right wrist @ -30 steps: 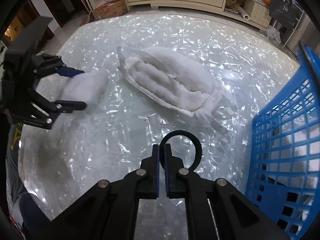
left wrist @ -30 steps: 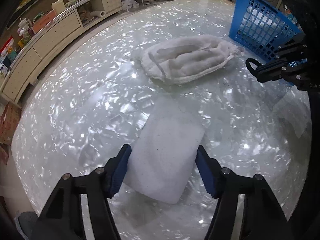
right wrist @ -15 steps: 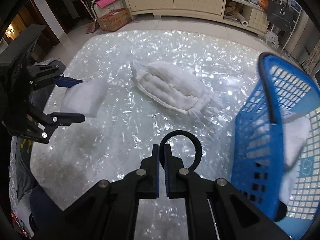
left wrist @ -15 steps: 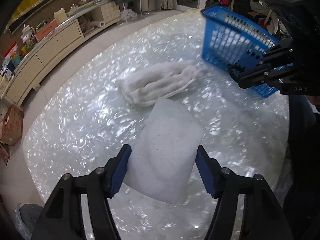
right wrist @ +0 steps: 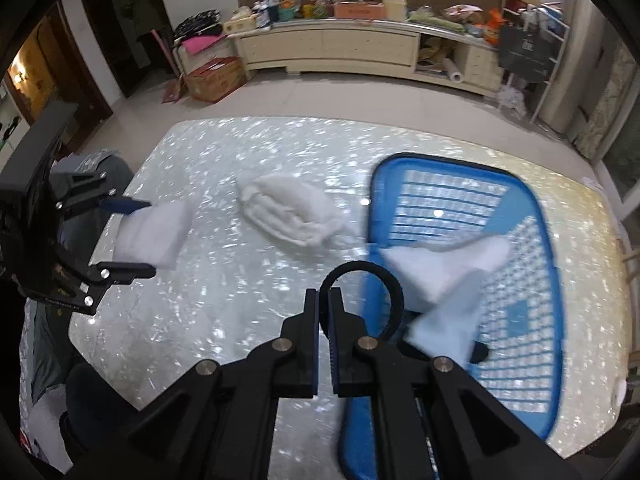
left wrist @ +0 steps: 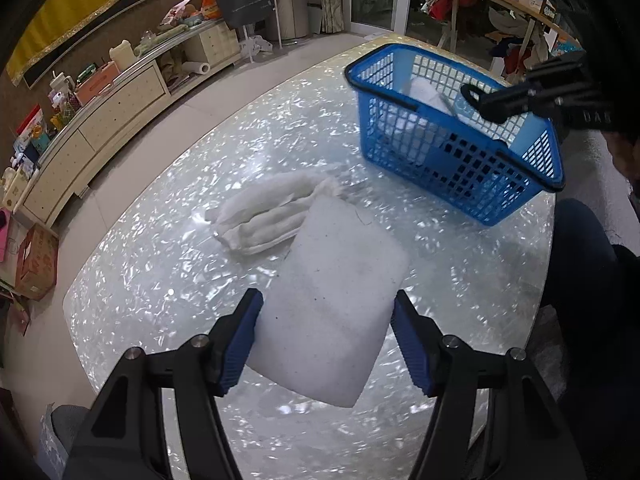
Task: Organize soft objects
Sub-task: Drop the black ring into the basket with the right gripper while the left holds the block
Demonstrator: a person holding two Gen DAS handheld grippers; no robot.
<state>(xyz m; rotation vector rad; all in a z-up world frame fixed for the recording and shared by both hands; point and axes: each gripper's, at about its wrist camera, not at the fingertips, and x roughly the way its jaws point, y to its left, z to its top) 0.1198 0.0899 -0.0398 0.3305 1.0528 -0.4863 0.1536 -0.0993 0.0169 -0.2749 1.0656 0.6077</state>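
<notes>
The left gripper [left wrist: 326,334] holds a white, soft, flat foam pad [left wrist: 332,300] up in the air above the shiny white pearly counter [left wrist: 160,264]. Its blue-padded fingers [left wrist: 240,340] sit on both sides of the pad and squeeze it. The right gripper [right wrist: 324,308] has its fingers pressed together on a black ring-shaped handle [right wrist: 394,300], which looks like the handle of the blue plastic basket with holes [right wrist: 520,280]. The basket looks tipped and lifted a little, but it is blurry, so it is hard to be sure. White soft things [right wrist: 444,272] are already inside it. A white fluffy rolled-up towel [left wrist: 268,216] lies on the counter in the middle, just left of the basket and beyond the pad. It looks like the step right now is to carry the pad to the basket. The basket is on the far right in the left camera's view, and the pad is near and well apart from it. The next move probably needs the left gripper to go over the towel, stop above the open top of the basket, and then let its fingers spread so the pad drops in. The right gripper should keep the basket steady. The towel is not yet put away.
</notes>
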